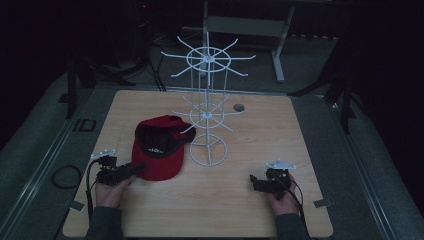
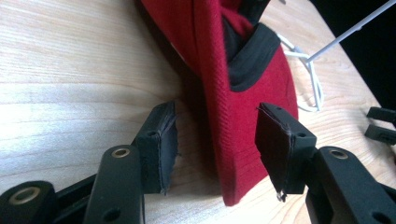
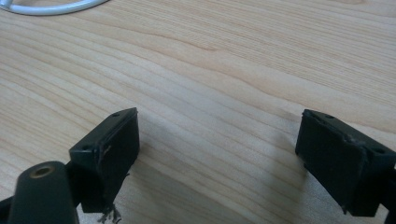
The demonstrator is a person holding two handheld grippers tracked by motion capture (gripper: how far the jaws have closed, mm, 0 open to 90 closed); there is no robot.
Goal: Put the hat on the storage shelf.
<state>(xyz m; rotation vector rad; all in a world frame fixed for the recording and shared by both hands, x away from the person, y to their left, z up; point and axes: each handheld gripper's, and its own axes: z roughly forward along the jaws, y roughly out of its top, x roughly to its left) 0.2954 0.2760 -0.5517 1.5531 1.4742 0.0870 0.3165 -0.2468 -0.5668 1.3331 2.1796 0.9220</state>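
The red cap [image 1: 159, 149] lies upside down on the table [image 1: 240, 210], left of centre, brim toward the near left corner. The left gripper [image 2: 217, 140] straddles the brim edge, jaws spread, pads not yet pressing. The right gripper [image 3: 217, 158] rests spread above bare wood near the right edge.

Risks:
- Closing with shallow overlap: brim likely slips out.
- Lifting carelessly: cap may snag the wire rack [image 1: 207, 112] just beside it.

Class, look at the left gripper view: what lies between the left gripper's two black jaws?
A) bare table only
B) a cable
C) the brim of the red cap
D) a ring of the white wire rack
C: the red cap's brim runs between the left gripper's open jaws, neither pad pressing on it.
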